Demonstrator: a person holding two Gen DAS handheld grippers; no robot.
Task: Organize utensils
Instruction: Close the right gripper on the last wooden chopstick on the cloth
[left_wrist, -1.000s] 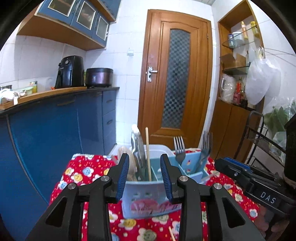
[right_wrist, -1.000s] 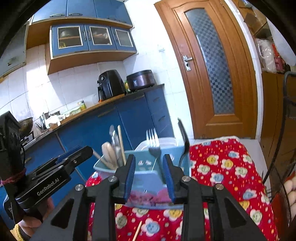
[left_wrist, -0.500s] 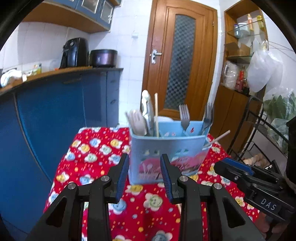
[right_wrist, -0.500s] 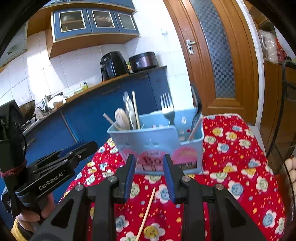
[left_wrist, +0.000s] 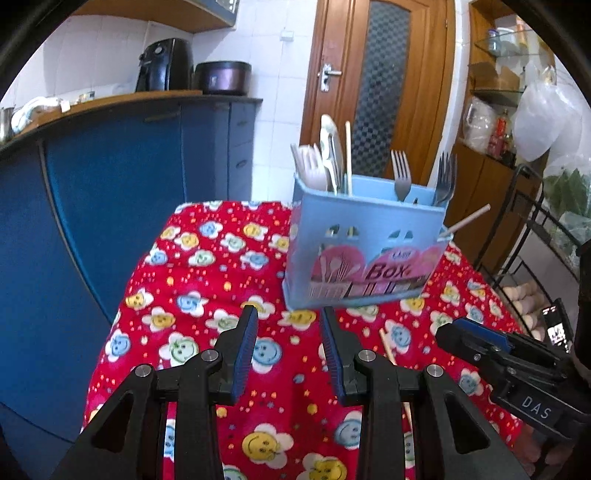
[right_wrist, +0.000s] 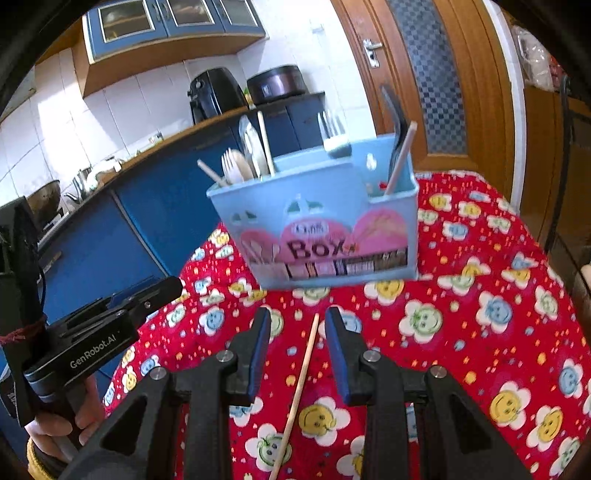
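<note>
Chopstick (right_wrist: 301, 373) lies loose on the floral cloth (right_wrist: 480, 332), directly between and below the parted, empty jaws of the right gripper (right_wrist: 297, 325); utensil box (right_wrist: 321, 225) stands just beyond the tips; left gripper (left_wrist: 288, 321), jaws likewise apart, holds nothing, seemingly waiting while 1 pickup is lined up.

Utensil box (right_wrist: 325, 225): pale blue plastic, smooth, slight sheen, printed pink label. Forks (left_wrist: 402, 173): bright metal. Loose chopstick (right_wrist: 299, 384), lower centre: pale bare wood, matt. Tablecloth (right_wrist: 480, 332): red flower-print cloth, soft, creased. Door (left_wrist: 384, 74), upper frame: varnished wood, glossy, textured glass panel.
</note>
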